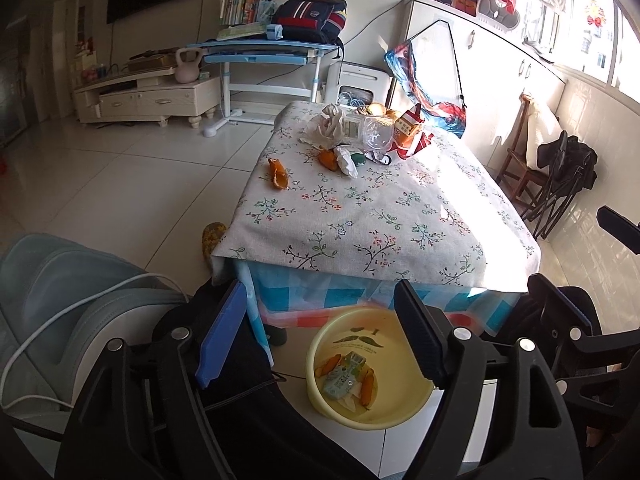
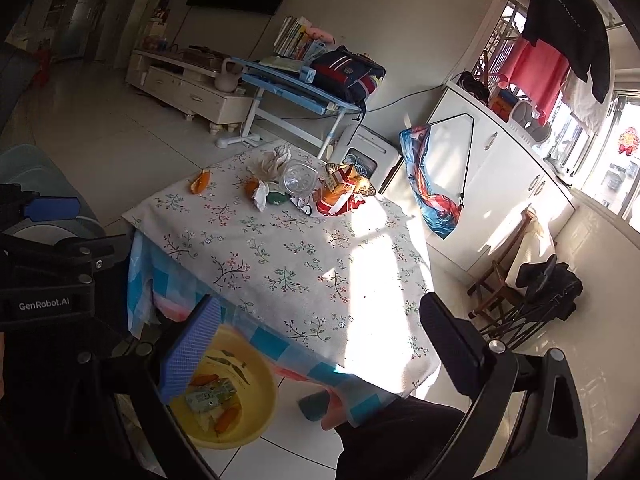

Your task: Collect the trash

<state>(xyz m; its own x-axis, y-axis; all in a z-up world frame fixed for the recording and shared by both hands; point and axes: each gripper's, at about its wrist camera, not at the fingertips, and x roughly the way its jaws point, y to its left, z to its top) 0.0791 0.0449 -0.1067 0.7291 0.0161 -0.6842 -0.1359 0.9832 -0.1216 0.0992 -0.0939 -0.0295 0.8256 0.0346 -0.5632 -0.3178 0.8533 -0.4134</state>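
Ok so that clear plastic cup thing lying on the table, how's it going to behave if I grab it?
The clear plastic container looks thin-walled and empty, so probably very light and apt to crumple under a firm squeeze. It seems to lie on its side among the wrappers, so a nudge might roll it. Its glossy surface could slip.

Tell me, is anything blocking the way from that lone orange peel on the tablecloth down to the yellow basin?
Nothing visible does. The orange peel lies alone near the table's edge, apart from the pile behind it. The yellow basin sits open on the floor by the table's corner. The left gripper, fingers open, holds nothing.
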